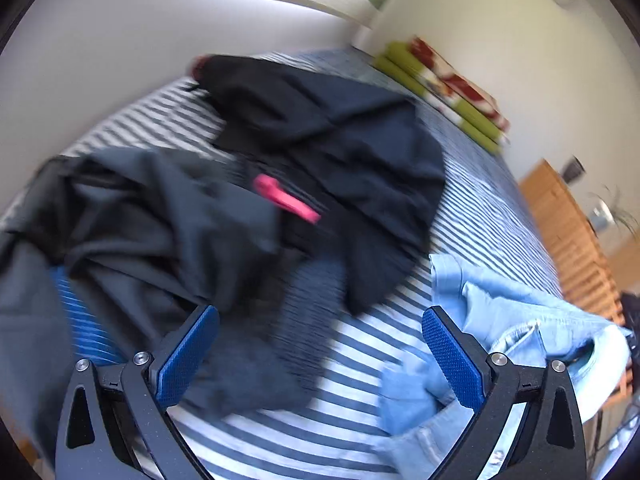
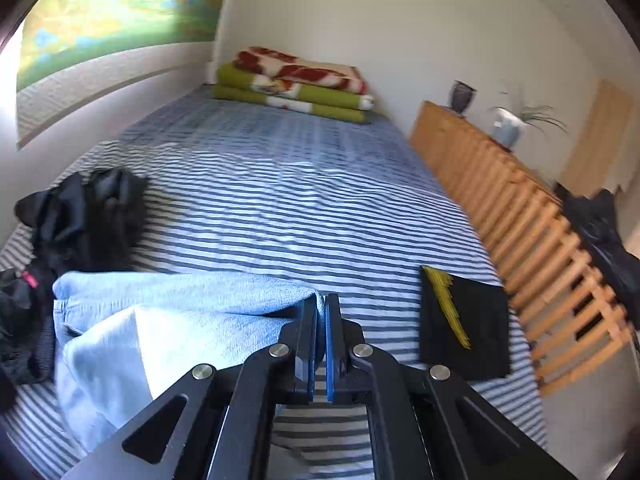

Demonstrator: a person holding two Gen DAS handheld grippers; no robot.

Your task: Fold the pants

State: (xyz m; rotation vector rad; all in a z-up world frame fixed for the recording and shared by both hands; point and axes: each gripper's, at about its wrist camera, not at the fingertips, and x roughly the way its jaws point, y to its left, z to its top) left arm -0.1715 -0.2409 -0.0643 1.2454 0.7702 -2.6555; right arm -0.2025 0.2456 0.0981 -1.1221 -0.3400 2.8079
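- At lower centre of the right wrist view, the right gripper (image 2: pixel 320 312) fingers are pinched on the light blue jeans (image 2: pixel 168 320), spread on the striped bed (image 2: pixel 280 200).
- At the bottom of the left wrist view, the left gripper (image 1: pixel 320 344) fingers are held wide apart, empty, over a dark clothes pile (image 1: pixel 248 184).

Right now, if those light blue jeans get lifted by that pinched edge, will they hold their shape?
Probably not. The light blue jeans lie rumpled and creased on the striped bed, so they look floppy and would likely hang and drag. The right tool pinches only one edge, so the rest may swing.
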